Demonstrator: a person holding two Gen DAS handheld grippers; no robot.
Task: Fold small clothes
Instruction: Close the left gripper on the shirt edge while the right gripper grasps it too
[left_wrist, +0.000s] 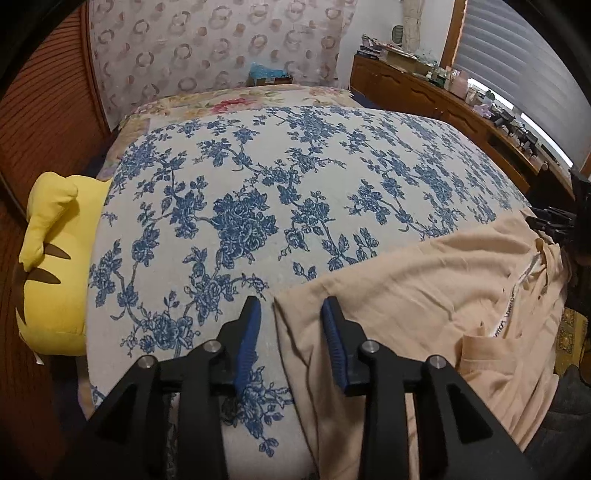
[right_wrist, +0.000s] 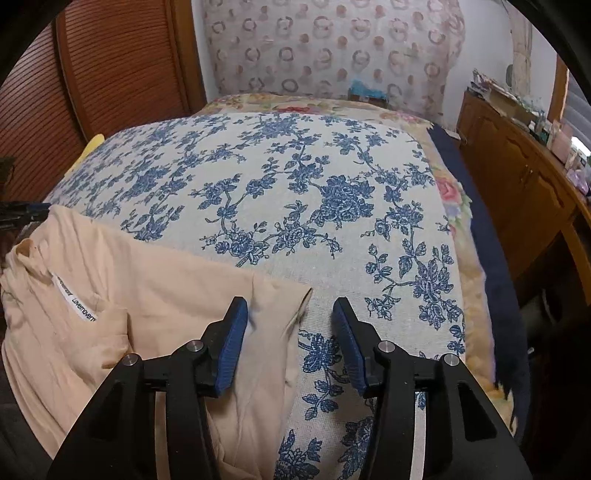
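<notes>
Garment on bed, both grippers parted over its far corners.

Peach cotton garment (left_wrist: 424, 280) with a white printed neck label (right_wrist: 75, 299) lay spread on the near part of the blue-and-white floral bedspread (left_wrist: 236, 192), its lower edge hanging off the bed's near side. Left gripper (left_wrist: 291, 314) stood with jaws partly apart, straddling the garment's left corner, blue ribbed pads (left_wrist: 249, 332) not pressing the cloth. Right gripper (right_wrist: 290, 314) stood wider, the right corner lying loose between its pads, not pinched. Yellow plush cushion with brown stripes (left_wrist: 51, 258) sat at the bed's left edge; wooden dresser (left_wrist: 436, 99) stood to the right.
</notes>
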